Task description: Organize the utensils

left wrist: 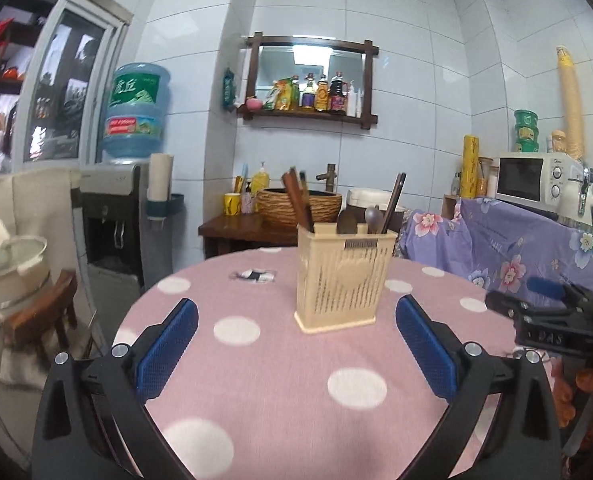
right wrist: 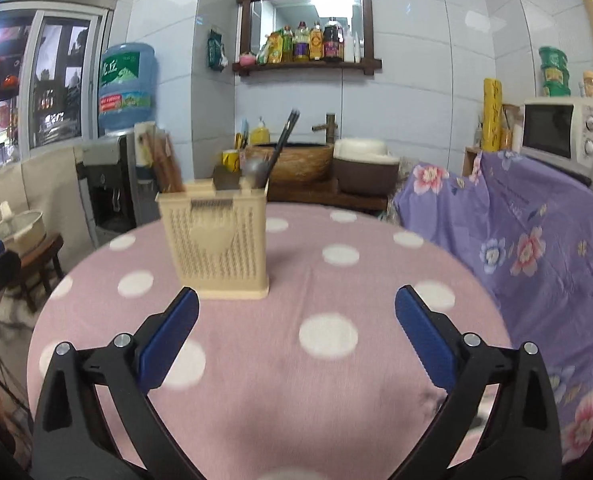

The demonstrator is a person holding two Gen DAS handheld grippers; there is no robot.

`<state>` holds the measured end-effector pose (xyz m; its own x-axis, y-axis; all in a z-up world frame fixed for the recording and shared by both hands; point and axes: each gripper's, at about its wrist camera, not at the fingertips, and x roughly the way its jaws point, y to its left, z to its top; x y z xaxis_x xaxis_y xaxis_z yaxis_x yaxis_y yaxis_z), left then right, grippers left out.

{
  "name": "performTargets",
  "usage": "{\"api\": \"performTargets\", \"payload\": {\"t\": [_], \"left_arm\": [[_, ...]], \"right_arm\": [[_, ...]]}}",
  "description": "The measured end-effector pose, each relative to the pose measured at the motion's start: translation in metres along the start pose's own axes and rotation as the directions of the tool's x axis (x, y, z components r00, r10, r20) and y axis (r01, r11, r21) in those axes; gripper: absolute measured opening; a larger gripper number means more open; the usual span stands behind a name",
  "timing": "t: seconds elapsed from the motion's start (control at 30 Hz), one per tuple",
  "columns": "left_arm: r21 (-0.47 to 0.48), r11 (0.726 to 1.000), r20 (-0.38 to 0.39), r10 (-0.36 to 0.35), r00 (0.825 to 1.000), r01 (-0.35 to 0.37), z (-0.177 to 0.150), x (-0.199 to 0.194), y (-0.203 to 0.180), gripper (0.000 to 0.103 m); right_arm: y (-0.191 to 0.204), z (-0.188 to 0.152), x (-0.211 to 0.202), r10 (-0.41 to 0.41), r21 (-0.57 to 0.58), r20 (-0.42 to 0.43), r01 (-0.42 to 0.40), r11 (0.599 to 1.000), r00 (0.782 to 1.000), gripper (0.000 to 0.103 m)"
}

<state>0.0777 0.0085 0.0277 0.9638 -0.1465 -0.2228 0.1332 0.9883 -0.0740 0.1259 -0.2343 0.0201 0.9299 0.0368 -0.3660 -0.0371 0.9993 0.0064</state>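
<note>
Both pairs of jaws stand wide apart with nothing between them. The left gripper [left wrist: 296, 344] and the right gripper [right wrist: 296, 340] each carry black plastic arms faced with blue, finely ribbed pads, and both hover low over the surface, a round table under a soft pink cloth with white polka dots [left wrist: 280, 392].

Just ahead of them stands the cream plastic utensil holder [left wrist: 342, 280], a tall rectangular caddy with slotted, perforated walls, a raised heart on its front and a flared base. It sits upright near the middle of the surface, straight ahead of the left gripper and ahead-left of the right one. Already in it are brown wooden-handled utensils [left wrist: 296, 200] leaning in its left compartment, dark chopsticks [left wrist: 394, 202] slanting from the right side, and smooth rounded spoon bowls [left wrist: 360, 218] between them.

No loose utensil shows on the cloth, so the sorting looks finished or nearly so. A small black-and-white scrap [left wrist: 254, 275] lies left of the holder. Any further move would call for finding another utensil outside these views.
</note>
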Motion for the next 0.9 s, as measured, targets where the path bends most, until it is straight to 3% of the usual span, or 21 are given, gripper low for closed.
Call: {"api": "performTargets", "payload": {"t": [0.2, 0.37, 0.6, 0.9], "left_arm": [[-0.053, 0.998, -0.08, -0.028, 0.996, 0.023, -0.034, -0.022, -0.001, 0.098], [-0.056, 0.998, -0.084, -0.028, 0.996, 0.023, -0.046, -0.042, -0.005, 0.098], [-0.04, 0.999, -0.078, -0.034, 0.996, 0.031, -0.051, -0.055, -0.011, 0.098], [-0.035, 0.999, -0.064, -0.041, 0.997, 0.039, -0.052, -0.059, -0.011, 0.098]], "right_arm": [[0.01, -0.051, -0.042, 0.011, -0.013, 0.003, -0.011, 1.0, 1.0, 0.097], [0.014, -0.07, -0.074, 0.022, 0.013, 0.027, -0.022, 1.0, 0.999, 0.097], [0.03, -0.071, -0.086, 0.047, -0.023, 0.037, -0.046, 0.999, 0.998, 0.097], [0.024, -0.068, -0.085, 0.056, 0.012, 0.029, -0.056, 0.998, 0.998, 0.097]]}}
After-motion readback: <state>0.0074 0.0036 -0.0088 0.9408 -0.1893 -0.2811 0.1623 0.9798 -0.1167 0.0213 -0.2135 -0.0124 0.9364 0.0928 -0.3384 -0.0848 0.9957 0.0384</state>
